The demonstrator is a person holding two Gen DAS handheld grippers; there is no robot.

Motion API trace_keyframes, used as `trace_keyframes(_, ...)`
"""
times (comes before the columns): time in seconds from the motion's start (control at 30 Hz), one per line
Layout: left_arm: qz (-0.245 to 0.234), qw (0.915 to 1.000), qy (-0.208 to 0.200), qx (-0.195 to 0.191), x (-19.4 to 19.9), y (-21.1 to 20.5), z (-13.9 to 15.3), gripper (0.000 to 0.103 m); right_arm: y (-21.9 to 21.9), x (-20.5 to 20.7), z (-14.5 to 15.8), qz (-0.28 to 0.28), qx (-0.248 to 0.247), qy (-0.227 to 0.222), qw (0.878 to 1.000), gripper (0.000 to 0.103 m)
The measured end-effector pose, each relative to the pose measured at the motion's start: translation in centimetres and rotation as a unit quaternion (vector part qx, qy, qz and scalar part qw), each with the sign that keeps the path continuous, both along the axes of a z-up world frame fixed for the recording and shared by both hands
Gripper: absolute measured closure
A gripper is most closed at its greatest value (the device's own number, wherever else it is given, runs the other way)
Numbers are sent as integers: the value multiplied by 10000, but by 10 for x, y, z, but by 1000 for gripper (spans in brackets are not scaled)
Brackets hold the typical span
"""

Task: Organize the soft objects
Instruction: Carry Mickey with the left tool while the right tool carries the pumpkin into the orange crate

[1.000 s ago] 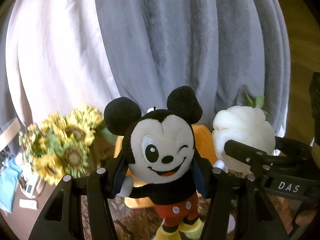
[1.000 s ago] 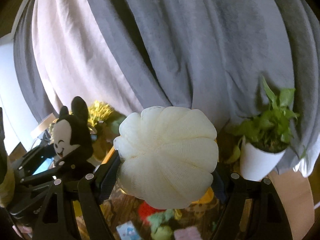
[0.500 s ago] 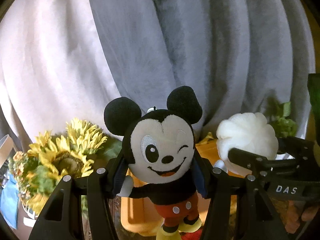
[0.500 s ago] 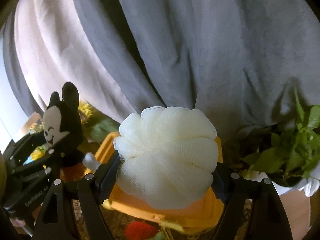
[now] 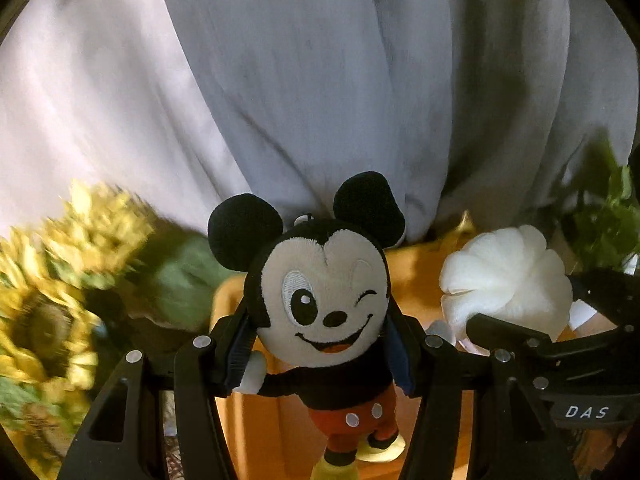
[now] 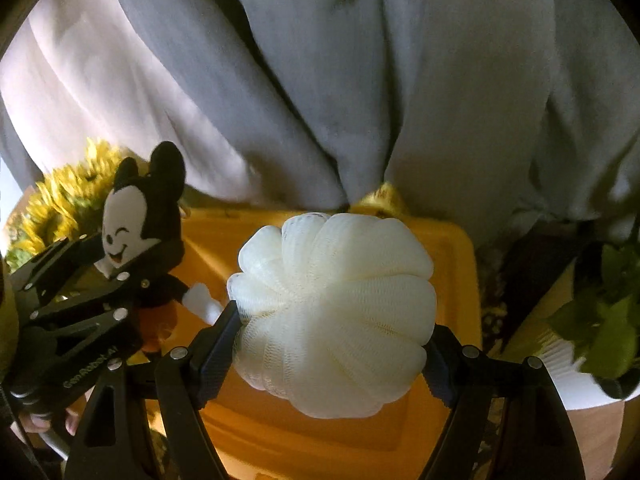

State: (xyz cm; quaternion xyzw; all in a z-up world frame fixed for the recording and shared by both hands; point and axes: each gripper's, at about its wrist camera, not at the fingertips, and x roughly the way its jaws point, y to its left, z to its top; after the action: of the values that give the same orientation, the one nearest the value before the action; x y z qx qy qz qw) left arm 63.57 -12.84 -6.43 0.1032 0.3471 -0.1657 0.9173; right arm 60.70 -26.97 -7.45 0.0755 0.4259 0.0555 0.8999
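My left gripper (image 5: 320, 344) is shut on a Mickey Mouse plush (image 5: 326, 300), gripping it at the neck, head up and facing the camera. It hangs over an orange bin (image 5: 416, 288). My right gripper (image 6: 332, 344) is shut on a white mesh bath pouf (image 6: 336, 312), held above the same orange bin (image 6: 456, 264). In the right wrist view the plush (image 6: 132, 224) and left gripper (image 6: 80, 304) are at the left. In the left wrist view the pouf (image 5: 508, 280) and right gripper (image 5: 552, 340) are at the right.
Grey and white curtains (image 5: 320, 80) hang close behind the bin. Yellow sunflowers (image 5: 52, 280) stand to the left. A green plant in a white pot (image 6: 592, 344) stands to the right of the bin.
Both grippers have moved forward and down toward the orange bin, which now fills the space under the plush and pouf. The toys on the table below have dropped out of view.
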Motion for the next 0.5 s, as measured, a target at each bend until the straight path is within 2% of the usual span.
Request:
trace_keyframes(0.27, -254, 9954, 865, 334, 15, -7, -41, 46, 9, 9, -23, 208, -234, 397, 9987, 22)
trace_keyframes(0.5, -364, 9882, 1315, 703, 18, -9, -58, 42, 16, 16, -38, 284, -413, 774, 9957, 18)
